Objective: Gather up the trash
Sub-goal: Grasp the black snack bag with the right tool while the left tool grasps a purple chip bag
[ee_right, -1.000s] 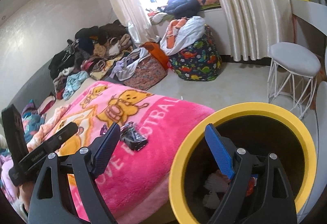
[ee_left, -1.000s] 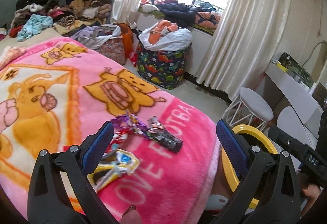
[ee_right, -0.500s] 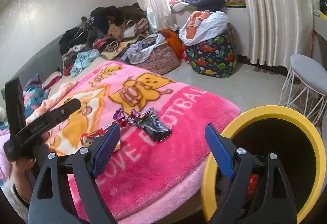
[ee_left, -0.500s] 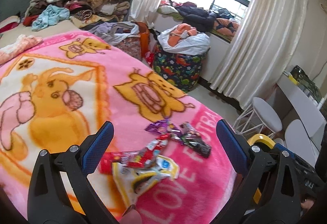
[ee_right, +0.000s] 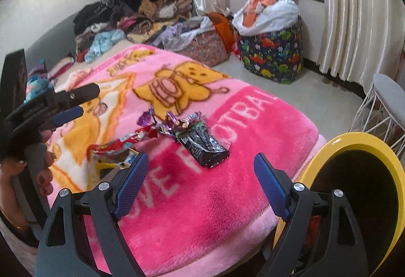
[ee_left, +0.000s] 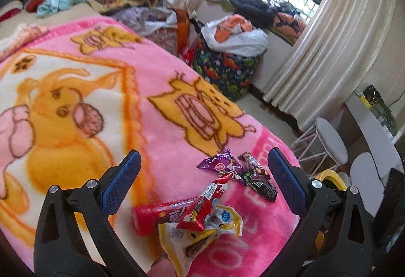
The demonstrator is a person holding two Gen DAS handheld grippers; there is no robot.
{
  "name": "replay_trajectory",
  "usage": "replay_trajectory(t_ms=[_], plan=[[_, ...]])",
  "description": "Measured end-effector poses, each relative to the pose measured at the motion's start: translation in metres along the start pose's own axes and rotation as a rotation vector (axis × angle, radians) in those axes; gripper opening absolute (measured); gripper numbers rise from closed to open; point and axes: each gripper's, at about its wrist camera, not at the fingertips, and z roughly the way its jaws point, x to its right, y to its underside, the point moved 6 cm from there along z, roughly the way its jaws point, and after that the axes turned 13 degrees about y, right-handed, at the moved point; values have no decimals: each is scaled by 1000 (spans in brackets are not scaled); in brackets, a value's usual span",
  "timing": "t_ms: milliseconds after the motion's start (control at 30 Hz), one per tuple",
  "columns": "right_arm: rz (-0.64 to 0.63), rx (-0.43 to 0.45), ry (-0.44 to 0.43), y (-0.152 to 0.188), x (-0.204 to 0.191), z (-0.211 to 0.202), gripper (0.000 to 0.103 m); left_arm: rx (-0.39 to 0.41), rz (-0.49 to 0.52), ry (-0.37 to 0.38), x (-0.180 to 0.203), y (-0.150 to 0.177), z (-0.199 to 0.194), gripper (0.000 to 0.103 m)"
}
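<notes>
Right wrist view: right gripper [ee_right: 200, 182] empty, jaws wide apart, aimed at crinkled foil wrappers [ee_right: 202, 143] just ahead on the plush pink blanket [ee_right: 202, 213]. Yellow-rimmed round bin [ee_right: 379, 150] sits to its right, presumably for disposal. Left gripper [ee_left: 202, 180] likewise spread, empty, over the wrappers.

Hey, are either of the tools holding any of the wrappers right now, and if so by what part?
Nothing is held. The left tool and the right tool both stand open and empty above the snack wrappers lying on the pink blanket.
</notes>
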Motion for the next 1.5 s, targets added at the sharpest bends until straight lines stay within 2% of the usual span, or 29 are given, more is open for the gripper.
replay_trajectory(t_ms=[267, 433, 600, 733, 967, 1033, 1067, 1100, 1167, 1267, 1333, 1500], plan=[[2, -74, -11, -3, -8, 33, 79, -110, -24, 24, -3, 0, 39, 90], [22, -136, -1, -6, -8, 56, 75, -176, -82, 59, -9, 2, 60, 88], [-10, -172, 7, -6, -13, 75, 73, -219, -111, 50, -15, 5, 76, 87], [-16, -208, -6, 1, -13, 89, 61, -248, -160, 62, -21, 10, 87, 84], [-54, -184, 12, 7, -12, 92, 37, -263, -187, 47, -24, 13, 96, 77], [-43, -177, -9, 6, -11, 91, 19, -267, -191, 39, -23, 13, 97, 75], [-39, -172, -21, 5, -10, 90, 16, -270, -191, 34, -23, 13, 99, 74], [-38, -170, -27, 6, -9, 89, 11, -270, -189, 32, -23, 13, 99, 72], [-31, -164, -53, 6, -9, 85, 11, -273, -190, 31, -22, 12, 101, 69], [-25, -154, -77, 5, -11, 79, 10, -273, -192, 33, -23, 12, 102, 58], [-22, -146, -89, 5, -12, 74, 10, -273, -199, 38, -23, 13, 102, 43], [-2, -133, -114, 6, -12, 63, 10, -253, -217, 70, -23, 16, 94, 39]])
